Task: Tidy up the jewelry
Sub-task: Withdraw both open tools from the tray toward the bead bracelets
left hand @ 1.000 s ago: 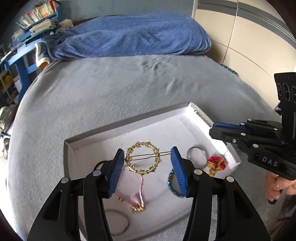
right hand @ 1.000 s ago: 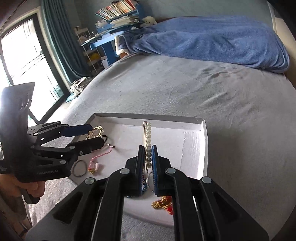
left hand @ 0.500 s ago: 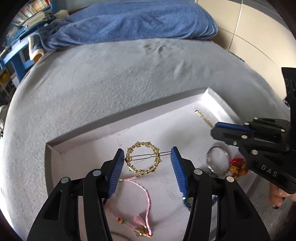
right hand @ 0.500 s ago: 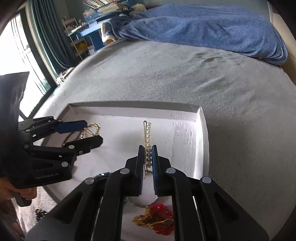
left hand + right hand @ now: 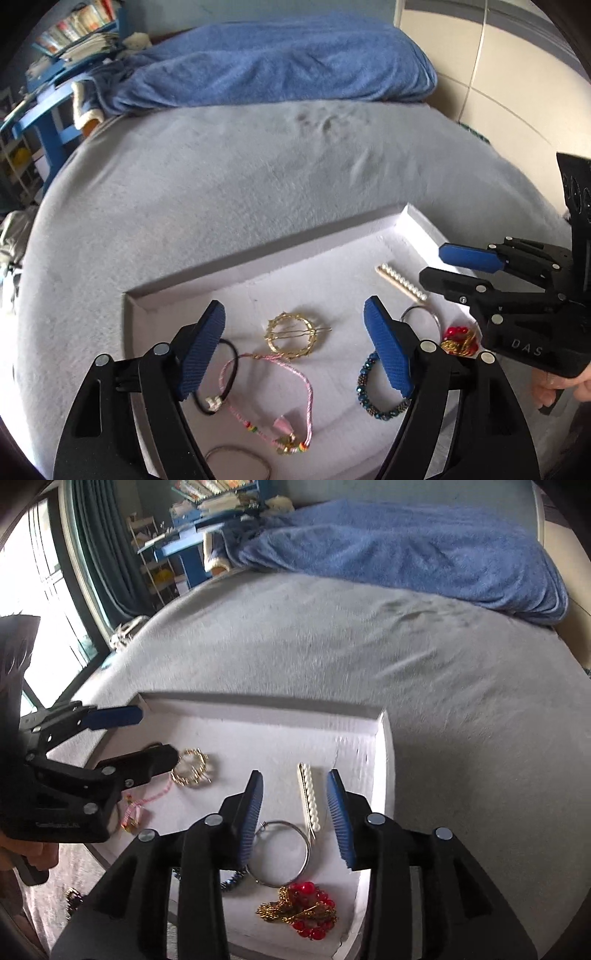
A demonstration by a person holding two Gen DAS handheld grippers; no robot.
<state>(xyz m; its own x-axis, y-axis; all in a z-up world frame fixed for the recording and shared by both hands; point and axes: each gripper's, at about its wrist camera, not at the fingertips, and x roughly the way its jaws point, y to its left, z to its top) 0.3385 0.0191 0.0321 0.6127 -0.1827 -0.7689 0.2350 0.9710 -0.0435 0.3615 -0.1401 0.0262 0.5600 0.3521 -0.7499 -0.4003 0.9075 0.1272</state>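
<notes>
A white shallow tray point(image 5: 258, 280) point(image 5: 258, 716) lies on the grey bed. My left gripper point(image 5: 295, 350) is open and empty above a gold ring-shaped hair clip point(image 5: 291, 334) that lies in the tray; the clip also shows in the right wrist view point(image 5: 192, 768). My right gripper point(image 5: 295, 812) point(image 5: 443, 266) is open and empty above a pearl hair pin point(image 5: 309, 799) point(image 5: 400, 282) lying in the tray. A silver ring point(image 5: 280, 853), a red and gold bead cluster point(image 5: 303, 910), a blue bead bracelet point(image 5: 376, 391), a pink cord bracelet point(image 5: 273, 402) and a black hair tie point(image 5: 218, 376) also lie in it.
A blue blanket point(image 5: 277, 62) is heaped at the far end of the bed. Blue shelves with books point(image 5: 199, 528) stand beyond it, by a window with dark curtains point(image 5: 92, 561). A small dark object point(image 5: 74, 897) lies on the bed beside the tray's left edge.
Both grippers opened. The gold clip dropped from the left gripper into the tray and the pearl pin dropped from the right gripper into the tray. Both grippers drew back a little.
</notes>
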